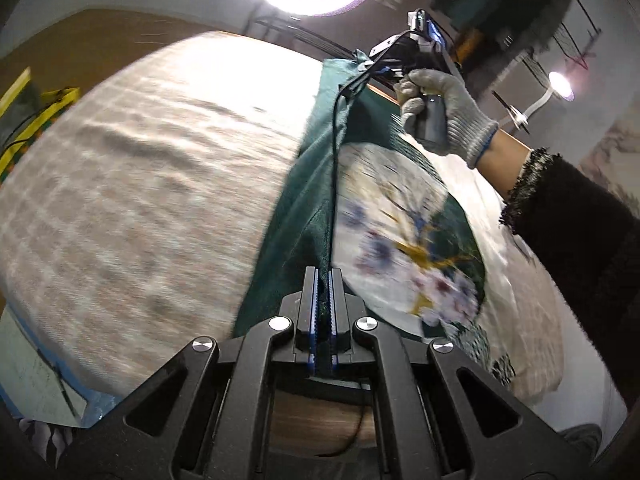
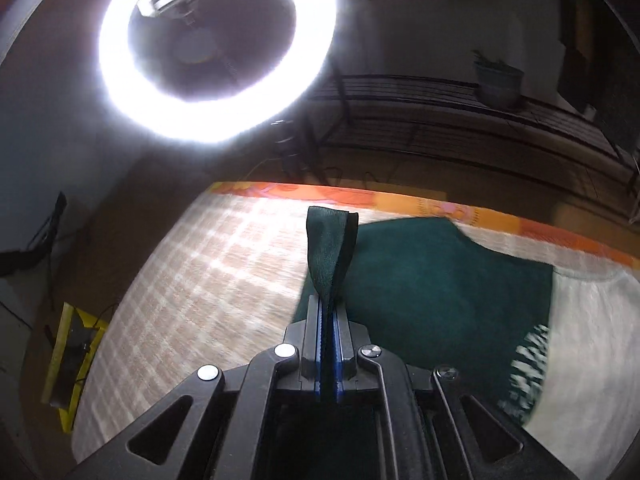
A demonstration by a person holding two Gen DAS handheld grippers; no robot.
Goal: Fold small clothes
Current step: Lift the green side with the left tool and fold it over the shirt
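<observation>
Green garment [image 1: 304, 184] lifted off checked tablecloth [image 1: 140, 184], stretched between both grippers | left gripper [image 1: 323, 280] jaws clenched on its edge | right gripper [image 2: 329, 312] clamped on a corner, raised high in gloved hand [image 1: 444, 108], forearm angled up

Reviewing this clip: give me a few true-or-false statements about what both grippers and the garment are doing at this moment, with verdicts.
1. The left gripper is shut on the dark green garment. True.
2. The right gripper is open and holds nothing. False: it pinches a fold of the garment.
3. The garment has a floral print. True.
4. The surface under it is a checked cloth. True.
5. The hand on the right gripper is bare. False: it wears a grey knit glove.
</observation>
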